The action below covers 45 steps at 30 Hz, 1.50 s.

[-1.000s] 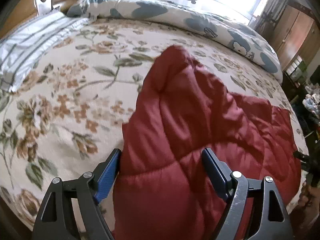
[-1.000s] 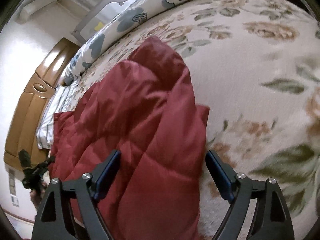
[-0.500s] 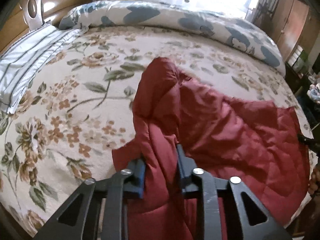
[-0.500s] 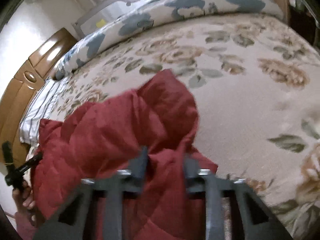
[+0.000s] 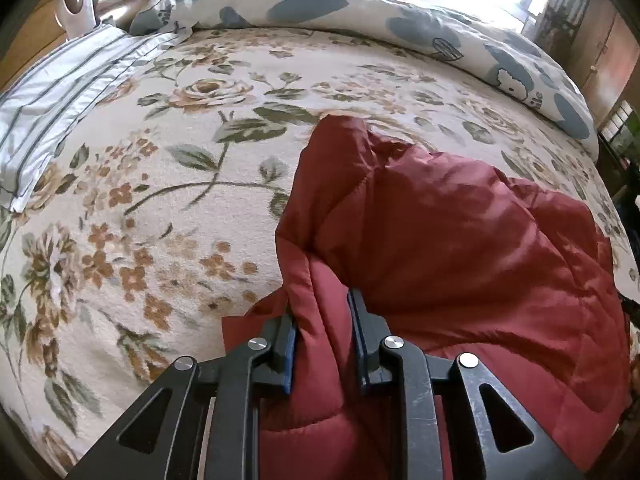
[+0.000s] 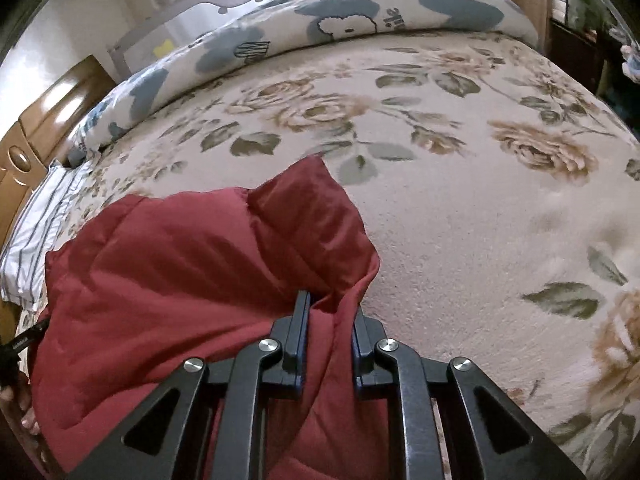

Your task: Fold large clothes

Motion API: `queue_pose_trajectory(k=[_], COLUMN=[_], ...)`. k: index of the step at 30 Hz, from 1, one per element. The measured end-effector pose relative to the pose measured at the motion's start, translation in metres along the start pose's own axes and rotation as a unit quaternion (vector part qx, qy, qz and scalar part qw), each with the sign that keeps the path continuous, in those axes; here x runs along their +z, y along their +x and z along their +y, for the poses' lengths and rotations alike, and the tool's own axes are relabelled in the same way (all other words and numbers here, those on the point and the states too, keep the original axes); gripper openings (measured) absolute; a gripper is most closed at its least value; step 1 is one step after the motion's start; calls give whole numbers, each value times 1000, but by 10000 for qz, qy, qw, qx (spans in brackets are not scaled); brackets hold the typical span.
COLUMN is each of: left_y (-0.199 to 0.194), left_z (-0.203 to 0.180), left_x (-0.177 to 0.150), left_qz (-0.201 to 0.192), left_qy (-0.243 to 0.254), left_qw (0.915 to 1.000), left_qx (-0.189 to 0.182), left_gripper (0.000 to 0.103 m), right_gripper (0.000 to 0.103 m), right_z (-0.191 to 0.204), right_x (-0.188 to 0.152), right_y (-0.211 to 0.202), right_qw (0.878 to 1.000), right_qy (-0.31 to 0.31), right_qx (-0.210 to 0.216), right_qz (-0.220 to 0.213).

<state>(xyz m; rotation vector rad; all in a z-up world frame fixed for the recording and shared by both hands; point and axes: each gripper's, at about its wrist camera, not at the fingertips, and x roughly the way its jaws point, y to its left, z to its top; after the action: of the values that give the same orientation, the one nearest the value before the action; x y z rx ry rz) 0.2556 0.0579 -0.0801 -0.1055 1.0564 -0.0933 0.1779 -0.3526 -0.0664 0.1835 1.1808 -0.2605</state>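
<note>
We are at the grasp step. The left gripper [image 5: 322,330] and right gripper [image 6: 329,336] each pinch a near-edge ridge of the dark red quilted padded garment [image 5: 460,248], lying lower centre on the floral bed cover [image 5: 168,184]. Next we lift evenly and carry the edge toward the frame top.

The bed [image 5: 168,216] fills both views, covered by a cream blanket [image 6: 460,216] printed with brown roses and green leaves. Along the far edge runs 1 rolled duvet [image 5: 360,12], white with blue patches. At the head end, by the wooden headboard [image 6: 44,120], sits 1 striped pillow [image 5: 56,92]. Near the front edge lies the red quilted garment [image 5: 460,248], bunched, its rounded end reaching toward the middle of the bed.
</note>
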Motion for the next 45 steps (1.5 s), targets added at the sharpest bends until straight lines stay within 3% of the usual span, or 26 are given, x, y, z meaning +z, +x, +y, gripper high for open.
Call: queue_pose_trajectory(k=[6,9,14,16,21,25,30,39,45], left_y=[0,-10,-34,-43,-70,-91,-102,-122,-132], left_z=[2,6,3,2,-7,-17,-19,-14,-44], left_x=[2,-1,-6,-9,-11,-23,-52,-93,-112], left_qz=[-37,-100,-383,-495,-791,-924,-810,-540,-521], left_qy=[-83,-230,-117,-49,94,308,492,405,768], left_qw=[9999,9997,9992,9987,9968,9951,9949,9959,9938], left_qx=[52,23,72,135,94,-148,-354,-602,-610], left_gripper=[31,50,56,61,64,65,66,72,76], right_gripper=[21,22,36,50,56,56,56,59,67], right_z=[0,-1,-3,-2,13,33,49,42,58], right_x=[0,-1,-1,-1,2,-5,-26,-79,-107], right_y=[-1,-2,-17,-28,-51,-63,-68,-87,-104], right_qw=[10000,10000,9997,9992,9978,9961,9943,9958,9940], right_qy=[-3,18,127,118,-130,-474,-788,-690,-865], right_qx=[38,68,113,167,201,537,611,535,527], right_qz=[8,-6,-197,-334,-624,-523,-364,-282,-422])
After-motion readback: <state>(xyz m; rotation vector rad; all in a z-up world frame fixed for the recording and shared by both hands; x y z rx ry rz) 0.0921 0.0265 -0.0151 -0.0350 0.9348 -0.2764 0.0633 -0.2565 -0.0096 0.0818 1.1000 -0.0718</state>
